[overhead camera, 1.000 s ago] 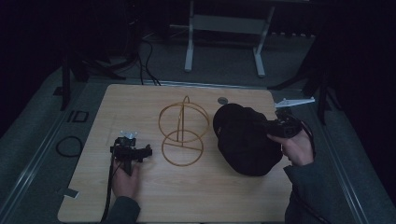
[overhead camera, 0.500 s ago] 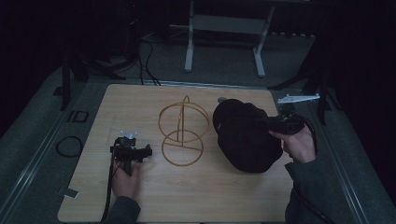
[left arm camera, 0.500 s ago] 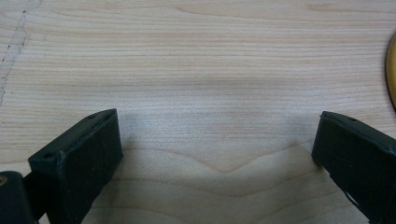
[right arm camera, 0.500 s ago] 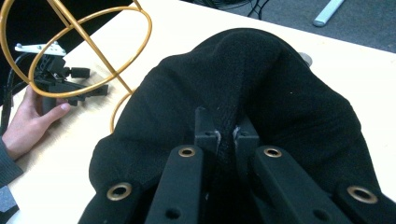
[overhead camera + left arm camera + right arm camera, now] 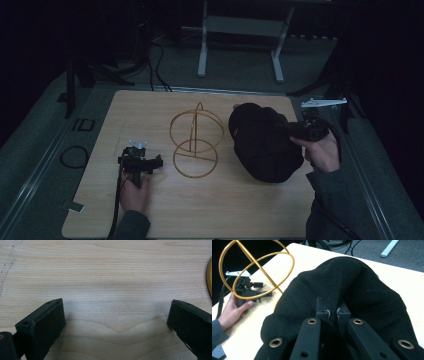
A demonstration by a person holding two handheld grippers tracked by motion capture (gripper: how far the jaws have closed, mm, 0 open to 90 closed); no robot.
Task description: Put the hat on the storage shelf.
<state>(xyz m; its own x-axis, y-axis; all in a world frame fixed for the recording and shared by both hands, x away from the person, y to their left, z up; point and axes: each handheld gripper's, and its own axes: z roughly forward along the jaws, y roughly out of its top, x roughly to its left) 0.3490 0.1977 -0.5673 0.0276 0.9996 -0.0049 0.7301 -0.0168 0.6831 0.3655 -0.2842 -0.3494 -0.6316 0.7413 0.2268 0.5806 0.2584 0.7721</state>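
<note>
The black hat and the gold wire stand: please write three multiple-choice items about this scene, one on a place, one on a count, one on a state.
1. Where does the black hat lie relative to the gold wire stand, in the high view?
A. left of it
B. right of it
C. on top of it

2. How many grippers rest on the wooden table?
A. one
B. two
C. three

3. How are the right gripper's jaws?
A. wide open
B. shut on the hat
C. shut on the stand

Answers: 1 B, the hat lies toward the table's right edge; 2 A, the left gripper rests there; 3 B, black fabric is pinched between them.
</note>
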